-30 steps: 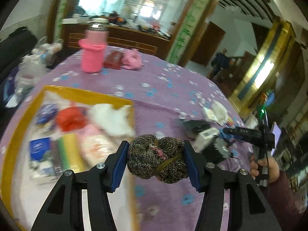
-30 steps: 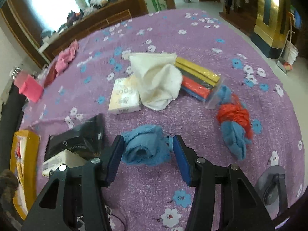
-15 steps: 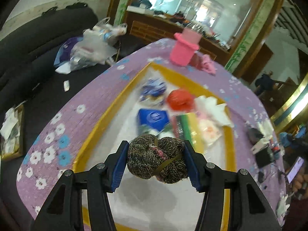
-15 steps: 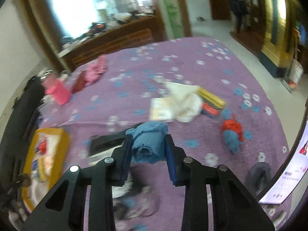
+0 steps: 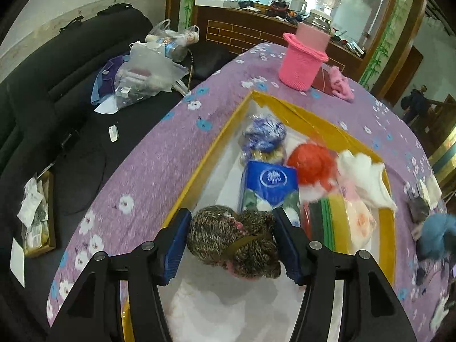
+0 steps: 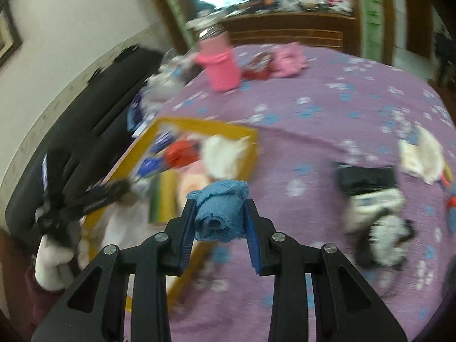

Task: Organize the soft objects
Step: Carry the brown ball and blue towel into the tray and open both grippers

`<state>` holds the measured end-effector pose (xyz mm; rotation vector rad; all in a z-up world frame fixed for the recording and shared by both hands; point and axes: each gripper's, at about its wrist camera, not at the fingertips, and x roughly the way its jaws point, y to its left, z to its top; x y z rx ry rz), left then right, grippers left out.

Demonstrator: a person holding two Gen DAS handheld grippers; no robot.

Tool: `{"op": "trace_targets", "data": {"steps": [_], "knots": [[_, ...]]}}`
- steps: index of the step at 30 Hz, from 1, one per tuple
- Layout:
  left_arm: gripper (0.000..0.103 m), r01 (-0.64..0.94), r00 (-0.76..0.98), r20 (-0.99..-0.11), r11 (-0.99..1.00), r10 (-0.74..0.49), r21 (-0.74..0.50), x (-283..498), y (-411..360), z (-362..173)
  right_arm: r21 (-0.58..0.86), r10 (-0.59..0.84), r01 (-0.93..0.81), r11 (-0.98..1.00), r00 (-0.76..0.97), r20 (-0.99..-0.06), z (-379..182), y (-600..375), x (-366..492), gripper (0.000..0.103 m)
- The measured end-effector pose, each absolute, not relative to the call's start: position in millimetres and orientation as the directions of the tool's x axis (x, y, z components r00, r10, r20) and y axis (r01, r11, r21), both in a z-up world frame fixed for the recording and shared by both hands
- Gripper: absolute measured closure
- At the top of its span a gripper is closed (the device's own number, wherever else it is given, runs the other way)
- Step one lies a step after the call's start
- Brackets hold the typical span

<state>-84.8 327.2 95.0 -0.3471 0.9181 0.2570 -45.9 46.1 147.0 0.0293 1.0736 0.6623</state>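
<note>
My left gripper is shut on a brown-and-black yarn ball and holds it over the near end of the yellow-rimmed tray. The tray holds a blue-white yarn ball, a red yarn ball, a blue tissue pack, a white cloth and coloured sponges. My right gripper is shut on a folded blue towel above the purple tablecloth, next to the tray's right rim. The left gripper also shows in the right wrist view.
A pink knitted cup and a pink cloth lie beyond the tray. A black couch with plastic bags lies left of the table. A black pouch, a white cloth and small items lie on the table's right side.
My left gripper has swung left with the yarn ball from the table to over the tray. My right gripper has closed on the blue towel, lifted it and carried it left toward the tray.
</note>
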Motion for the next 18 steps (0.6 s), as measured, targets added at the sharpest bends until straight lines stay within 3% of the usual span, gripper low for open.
{"op": "trace_targets", "data": {"steps": [7,12,18], "knots": [[0.029,-0.352,0.659,-0.752,0.892,0.02,-0.284,-102,340,97,0.297,0.484,-0.565,0.769,0.212,-0.849,114,107,-63,0.073],[0.025,-0.358,0.734,-0.679,0.868,0.034,-0.343,-141,354,116,0.215,0.417,-0.594,0.775,0.226,-0.88,99,126,-74,0.069],[0.022,-0.329,0.785,-0.618,0.874,0.042,-0.358,-175,345,127,0.16,0.405,-0.62,0.768,0.277,-0.871,105,132,-79,0.046]]}}
